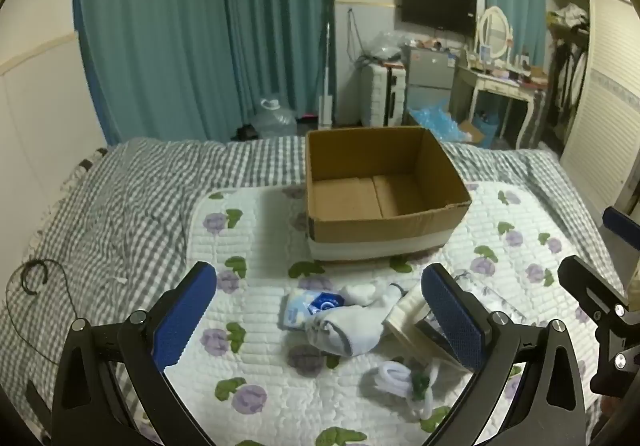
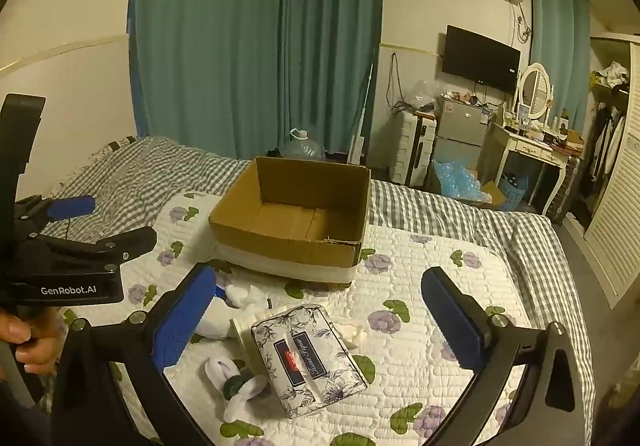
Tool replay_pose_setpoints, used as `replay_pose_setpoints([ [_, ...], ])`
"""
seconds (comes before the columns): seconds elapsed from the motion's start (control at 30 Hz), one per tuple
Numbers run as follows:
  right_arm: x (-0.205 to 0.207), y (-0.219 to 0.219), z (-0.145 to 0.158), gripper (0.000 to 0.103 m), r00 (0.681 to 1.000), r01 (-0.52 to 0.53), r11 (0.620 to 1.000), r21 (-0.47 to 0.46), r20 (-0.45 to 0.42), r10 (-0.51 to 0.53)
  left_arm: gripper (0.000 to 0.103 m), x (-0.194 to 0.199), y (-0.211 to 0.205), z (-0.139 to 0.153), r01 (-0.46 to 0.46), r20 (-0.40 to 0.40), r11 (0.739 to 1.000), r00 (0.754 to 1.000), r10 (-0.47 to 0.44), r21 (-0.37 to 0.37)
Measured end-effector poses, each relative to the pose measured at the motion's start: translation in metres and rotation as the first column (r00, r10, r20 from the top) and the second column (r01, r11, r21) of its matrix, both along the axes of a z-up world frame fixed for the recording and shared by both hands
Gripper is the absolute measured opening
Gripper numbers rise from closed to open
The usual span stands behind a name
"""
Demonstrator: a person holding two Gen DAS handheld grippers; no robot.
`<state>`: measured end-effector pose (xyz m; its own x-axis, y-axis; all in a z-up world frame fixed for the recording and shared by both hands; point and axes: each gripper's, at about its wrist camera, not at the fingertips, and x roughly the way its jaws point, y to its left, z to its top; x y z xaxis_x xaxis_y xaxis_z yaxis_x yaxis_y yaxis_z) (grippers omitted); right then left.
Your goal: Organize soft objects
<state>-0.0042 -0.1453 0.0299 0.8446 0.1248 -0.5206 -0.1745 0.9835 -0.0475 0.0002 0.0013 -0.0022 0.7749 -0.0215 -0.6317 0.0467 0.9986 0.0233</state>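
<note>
— What's nearest, down at the bottom of the frame?

— In the left wrist view, the left gripper [image 1: 320, 322] with its 2 blue pads spread wide, nothing between them. Lower centre, a grey-white sock [image 1: 348, 330] lies on the floral quilted mat [image 1: 256, 246], touching a blue-and-white packet [image 1: 308, 306] on its left. A white looped soft piece with a green bit [image 1: 404, 382] sits lower right of it.

— And the other one?

— The right gripper [image 2: 320, 322] is spread just as wide, also holding nothing. Below centre in its view lies a floral tissue box [image 2: 308, 362], tilted, with that white looped piece [image 2: 236, 382] touching its left side. A small cream scrap [image 2: 356, 334] rests just beside the box on the right. At the left edge a hand [image 2: 24, 346] grips the left tool's handle.

— Farther up?

— An open cardboard box [image 1: 384, 230], mid-frame, standing on the mat; only its bare floor shows inside. All the soft things lie in front of it, apart from it. The mat rests on a grey checked bedspread [image 1: 120, 198].

— Beyond the bed?

— Teal curtains [image 1: 192, 26] across the upper left, a wall TV [image 2: 480, 58] upper right, and a white dressing table with an oval mirror [image 2: 532, 118] at the right.
</note>
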Motion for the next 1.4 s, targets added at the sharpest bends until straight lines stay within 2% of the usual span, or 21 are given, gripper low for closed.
replay_pose_setpoints([
  [1.4, 0.0016, 0.0014, -0.001, 0.103, 1.0, -0.003, 1.0, -0.004, -0.007, 0.003, 0.103, -0.0006, 0.0003, 0.0063, -0.001, 0.0, 1.0, 1.0, 0.001, -0.003],
])
